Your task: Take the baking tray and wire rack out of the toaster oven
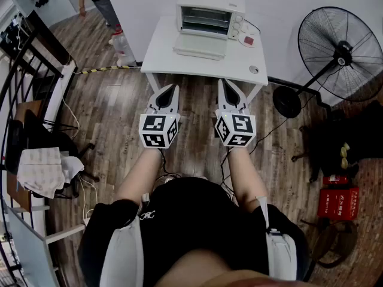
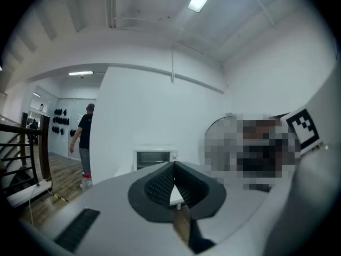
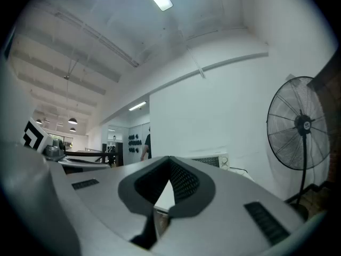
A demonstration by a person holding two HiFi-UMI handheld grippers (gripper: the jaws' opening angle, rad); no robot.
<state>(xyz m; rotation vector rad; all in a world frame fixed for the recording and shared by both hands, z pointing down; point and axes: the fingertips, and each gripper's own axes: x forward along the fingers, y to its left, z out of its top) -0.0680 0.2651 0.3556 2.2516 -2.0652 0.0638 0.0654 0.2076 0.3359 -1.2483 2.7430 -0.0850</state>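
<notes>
White table [image 1: 179,57], toaster oven [image 1: 209,14] atop, well ahead of both hand-held grippers [image 1: 175,88] [image 1: 221,81]

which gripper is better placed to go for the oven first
Right, narrowly: both are shut and short of the table, but the right gripper sits squarely before the open toaster oven, the left gripper nearer its left edge.

**Toaster oven with rack and tray**

Toaster oven [image 1: 209,12]: white and boxy, with knobs down its right side. It stands upright at the far edge of the table [image 1: 164,58], well ahead of the left tool [image 1: 175,87] and right tool [image 1: 222,81]. Door [image 1: 200,46]: folded down flat toward the tools. Wire rack [image 1: 205,21]: horizontal bars inside the cavity. Baking tray: not distinguishable.
</notes>
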